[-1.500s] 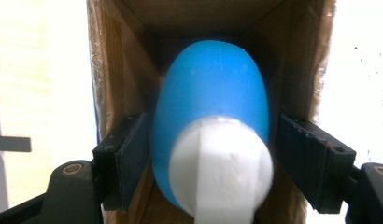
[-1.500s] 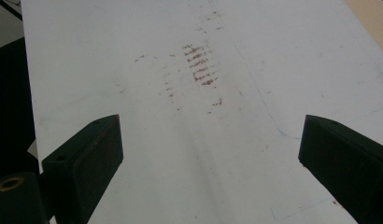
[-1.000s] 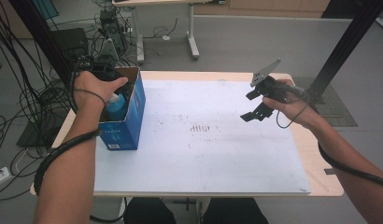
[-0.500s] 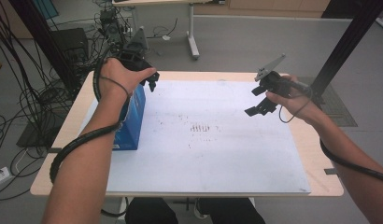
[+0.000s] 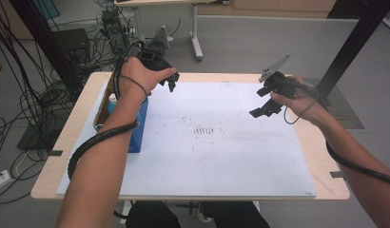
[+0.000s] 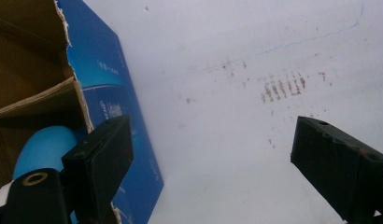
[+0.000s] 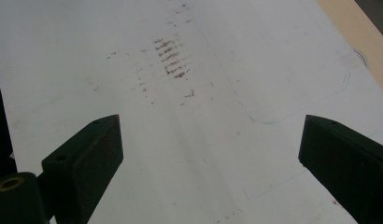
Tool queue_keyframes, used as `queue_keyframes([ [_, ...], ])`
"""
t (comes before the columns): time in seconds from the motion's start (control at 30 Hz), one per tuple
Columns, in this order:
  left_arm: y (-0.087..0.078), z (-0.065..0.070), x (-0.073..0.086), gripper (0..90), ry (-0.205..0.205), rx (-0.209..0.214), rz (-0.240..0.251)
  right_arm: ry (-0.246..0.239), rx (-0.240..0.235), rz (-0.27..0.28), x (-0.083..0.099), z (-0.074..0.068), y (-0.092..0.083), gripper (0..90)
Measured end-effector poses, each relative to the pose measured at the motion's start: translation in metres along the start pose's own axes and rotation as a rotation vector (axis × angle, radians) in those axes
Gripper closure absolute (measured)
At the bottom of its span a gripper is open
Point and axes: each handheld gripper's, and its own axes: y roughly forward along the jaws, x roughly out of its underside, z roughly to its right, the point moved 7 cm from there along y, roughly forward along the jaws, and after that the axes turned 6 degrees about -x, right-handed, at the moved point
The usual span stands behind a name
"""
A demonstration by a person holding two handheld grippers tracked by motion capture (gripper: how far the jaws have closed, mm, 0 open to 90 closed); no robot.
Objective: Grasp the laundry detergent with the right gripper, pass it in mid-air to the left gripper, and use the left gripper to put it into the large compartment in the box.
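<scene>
A blue cardboard box (image 5: 137,129) stands open-topped at the left of the table, with a light blue bottle (image 5: 112,100) inside it. My left gripper (image 5: 173,83) hovers to the right of the box, over the back of the white sheet. Its jaws have just been opening and nothing is between them. In the left gripper view the box (image 6: 110,88) and the bottle (image 6: 42,148) lie to the left of the open left gripper (image 6: 213,126). My right gripper (image 5: 263,108) hangs open over the sheet's right side, and the right gripper (image 7: 211,120) holds nothing.
A white sheet (image 5: 221,161) covers most of the wooden table (image 5: 60,147), with brown smudges (image 5: 205,129) near its middle. Cables and black stands crowd the floor at the left. A desk leg (image 5: 197,42) stands behind the table.
My left hand has come up out of the box and moved right, over the back of the sheet. The bottle stays in the box. The right hand has hardly moved.
</scene>
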Motion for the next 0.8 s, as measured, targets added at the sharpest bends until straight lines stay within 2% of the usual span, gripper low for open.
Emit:
queue_keyframes([
  [0.53, 0.002, 0.006, -0.004, 13.7, 0.016, 0.007, 0.002, 0.003, 0.005, -0.003, 0.001, 0.0, -0.001, 6.4],
  [0.8, -0.001, 0.01, -0.015, 13.8, 0.016, 0.009, 0.019, 0.01, 0.011, 0.0, 0.005, 0.002, -0.005, 6.4],
])
